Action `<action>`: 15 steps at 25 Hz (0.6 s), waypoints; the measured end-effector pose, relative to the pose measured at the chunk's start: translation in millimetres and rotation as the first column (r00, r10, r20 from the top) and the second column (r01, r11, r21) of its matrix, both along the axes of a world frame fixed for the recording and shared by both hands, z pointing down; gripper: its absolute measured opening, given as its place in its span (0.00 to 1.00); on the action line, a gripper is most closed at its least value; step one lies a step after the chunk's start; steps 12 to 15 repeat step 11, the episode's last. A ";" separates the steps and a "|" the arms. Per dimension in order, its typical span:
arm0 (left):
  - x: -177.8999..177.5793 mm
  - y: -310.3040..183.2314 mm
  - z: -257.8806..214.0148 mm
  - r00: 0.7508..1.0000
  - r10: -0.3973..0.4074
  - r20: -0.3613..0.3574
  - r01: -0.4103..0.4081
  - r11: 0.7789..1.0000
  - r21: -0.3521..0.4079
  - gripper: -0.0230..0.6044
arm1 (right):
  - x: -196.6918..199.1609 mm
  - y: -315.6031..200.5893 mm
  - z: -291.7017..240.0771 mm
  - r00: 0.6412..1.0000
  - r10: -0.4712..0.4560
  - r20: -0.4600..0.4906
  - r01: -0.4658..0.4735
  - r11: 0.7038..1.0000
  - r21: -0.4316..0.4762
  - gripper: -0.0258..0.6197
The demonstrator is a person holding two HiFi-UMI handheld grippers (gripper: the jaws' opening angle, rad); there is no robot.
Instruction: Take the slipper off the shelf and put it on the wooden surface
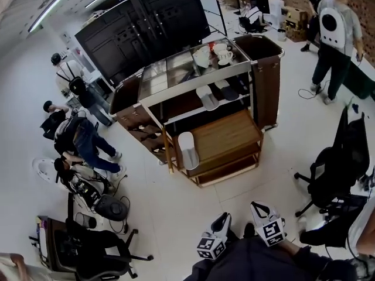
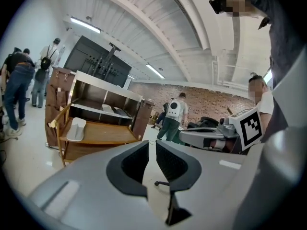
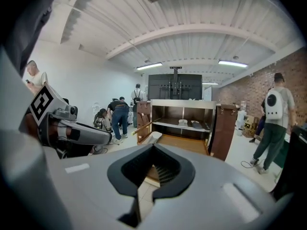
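Left claw (image 2: 149, 145) — slightly parted, empty; right claw (image 3: 152, 150) — pressed together, empty. White slipper (image 1: 187, 150) lies on wooden surface (image 1: 228, 136).

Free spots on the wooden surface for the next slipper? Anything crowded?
Wooden surface: bare from the white slipper at its left edge across to its right edge. Shelf above: pale slipper and dark slipper sit right of centre; its left part is bare. Top tray: right end crowded with dishes.
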State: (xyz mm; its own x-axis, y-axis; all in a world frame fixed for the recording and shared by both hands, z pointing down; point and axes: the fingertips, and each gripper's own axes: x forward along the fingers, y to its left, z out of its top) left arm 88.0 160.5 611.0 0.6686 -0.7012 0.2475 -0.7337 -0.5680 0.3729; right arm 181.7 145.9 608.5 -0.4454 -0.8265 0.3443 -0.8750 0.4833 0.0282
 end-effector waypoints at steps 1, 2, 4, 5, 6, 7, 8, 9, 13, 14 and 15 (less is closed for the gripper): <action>7.0 1.1 0.4 1.000 0.011 -0.001 -0.011 1.000 -0.001 0.12 | 4.6 0.2 0.2 1.000 0.010 0.004 -0.010 1.000 0.002 0.04; 14.8 3.1 1.0 1.000 0.027 -0.002 -0.027 1.000 -0.005 0.12 | 9.3 0.9 0.0 1.000 0.021 0.008 -0.021 1.000 0.002 0.04; 29.5 6.9 -0.4 0.998 0.069 -0.003 -0.069 0.998 -0.013 0.12 | 17.6 2.1 -1.3 0.999 0.041 0.013 -0.041 0.999 0.002 0.04; 34.0 6.7 -1.8 0.996 0.087 0.001 -0.087 0.996 -0.012 0.12 | 20.9 1.7 -2.4 0.999 0.048 0.015 -0.048 0.999 0.003 0.04; 36.7 5.1 -3.2 0.995 0.099 0.008 -0.099 0.995 -0.009 0.12 | 24.0 0.6 -3.8 0.998 0.053 0.017 -0.053 0.999 0.005 0.04; 38.5 3.0 -4.5 0.994 0.107 0.015 -0.107 0.994 -0.005 0.12 | 27.1 -0.6 -5.2 0.998 0.058 0.020 -0.058 0.998 0.009 0.04; 40.3 1.1 -5.4 0.994 0.111 0.021 -0.111 0.994 -0.001 0.12 | 30.5 -1.5 -6.2 0.998 0.062 0.022 -0.062 0.998 0.011 0.04; 42.4 -0.4 -5.9 0.993 0.112 0.026 -0.112 0.994 0.001 0.12 | 34.2 -2.0 -6.4 0.998 0.065 0.023 -0.065 0.998 0.013 0.04; 47.4 -3.0 -6.4 0.993 0.112 0.031 -0.113 0.994 0.005 0.12 | 42.0 -2.6 -6.0 0.997 0.071 0.025 -0.071 0.997 0.015 0.04; 47.4 -3.0 -6.4 0.993 0.112 0.031 -0.113 0.994 0.005 0.12 | 42.0 -2.6 -6.0 0.997 0.071 0.025 -0.071 0.997 0.015 0.04; 47.4 -3.0 -6.4 0.993 0.112 0.031 -0.113 0.994 0.005 0.12 | 42.0 -2.6 -6.0 0.997 0.071 0.025 -0.071 0.997 0.015 0.04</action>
